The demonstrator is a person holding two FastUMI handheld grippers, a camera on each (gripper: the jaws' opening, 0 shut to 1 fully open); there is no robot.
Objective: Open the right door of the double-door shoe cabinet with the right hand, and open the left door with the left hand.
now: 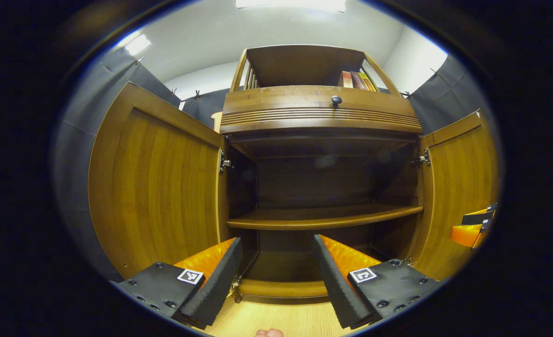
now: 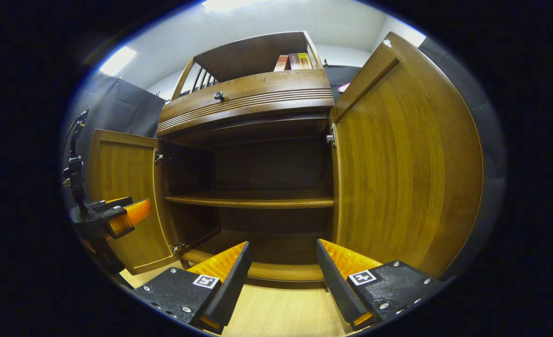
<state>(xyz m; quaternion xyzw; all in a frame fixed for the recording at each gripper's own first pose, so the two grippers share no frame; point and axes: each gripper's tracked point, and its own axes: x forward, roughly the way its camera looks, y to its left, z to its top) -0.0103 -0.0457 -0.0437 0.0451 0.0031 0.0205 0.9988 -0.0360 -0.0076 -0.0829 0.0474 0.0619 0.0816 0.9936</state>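
The wooden shoe cabinet (image 1: 321, 114) stands with both doors swung wide. In the left gripper view the left door (image 1: 159, 187) fills the left side and the right door (image 1: 459, 192) stands at the right. My left gripper (image 1: 276, 269) is open, facing the dark interior, touching nothing. In the right gripper view the right door (image 2: 403, 164) looms close on the right and the left door (image 2: 127, 196) is farther off. My right gripper (image 2: 283, 271) is open and holds nothing. The left gripper (image 2: 112, 217) appears in front of the left door; the right gripper (image 1: 473, 227) shows beside the right door.
Inside, a middle shelf (image 1: 323, 217) and the bottom board (image 2: 262, 269) hold nothing. A drawer with a dark knob (image 1: 336, 99) sits above the doors. Books (image 1: 357, 80) stand on the top shelf. Light wooden floor (image 1: 276, 318) lies below the cabinet.
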